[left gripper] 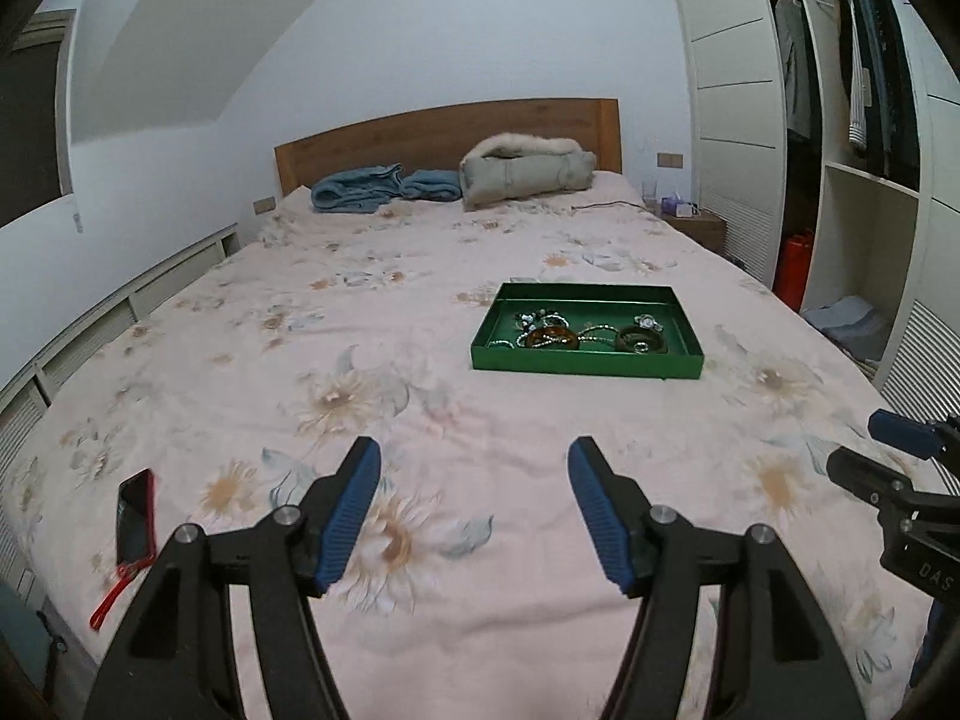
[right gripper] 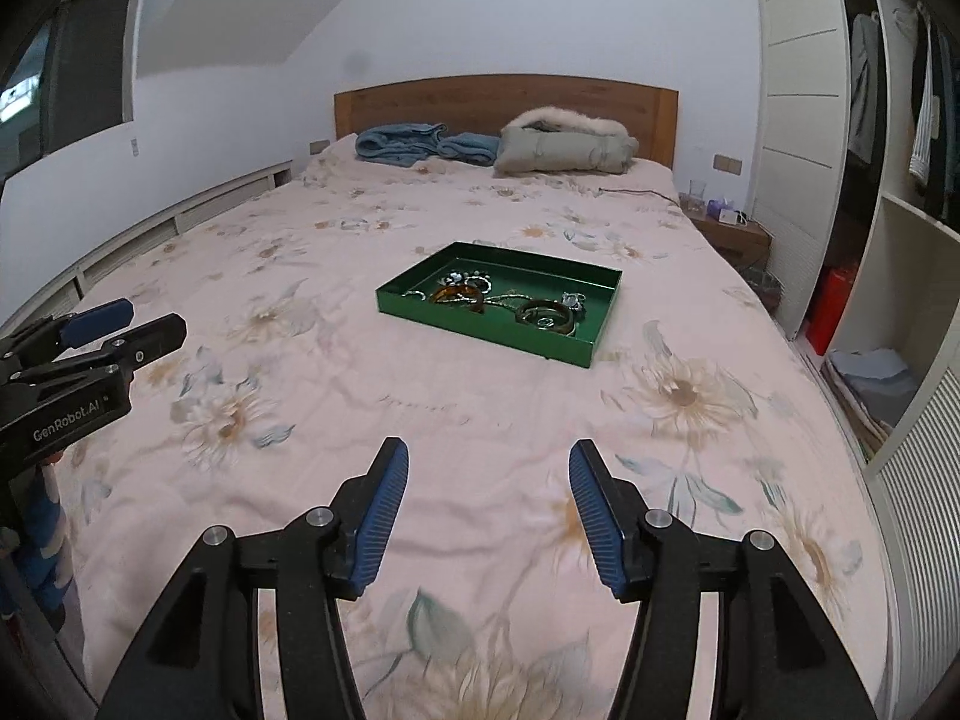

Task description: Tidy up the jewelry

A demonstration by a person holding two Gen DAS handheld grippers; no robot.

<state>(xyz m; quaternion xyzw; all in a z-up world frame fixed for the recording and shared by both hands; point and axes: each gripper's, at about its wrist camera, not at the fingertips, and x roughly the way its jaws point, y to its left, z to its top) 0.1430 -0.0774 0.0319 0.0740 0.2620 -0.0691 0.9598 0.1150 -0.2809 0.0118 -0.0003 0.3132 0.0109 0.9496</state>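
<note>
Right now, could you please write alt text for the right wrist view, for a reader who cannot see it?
A green tray of tangled jewelry sits on a pink floral bed, ahead of the open right gripper, which holds nothing. The left gripper shows at the left edge, and folded clothes lie by the wooden headboard.

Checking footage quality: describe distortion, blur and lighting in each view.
Left wrist view: fisheye bends the wardrobe, corners vignetted, green tray sharp, light soft and even. Right wrist view: same bowing, floral bedspread blurred at the bottom edge, no glare.
</note>
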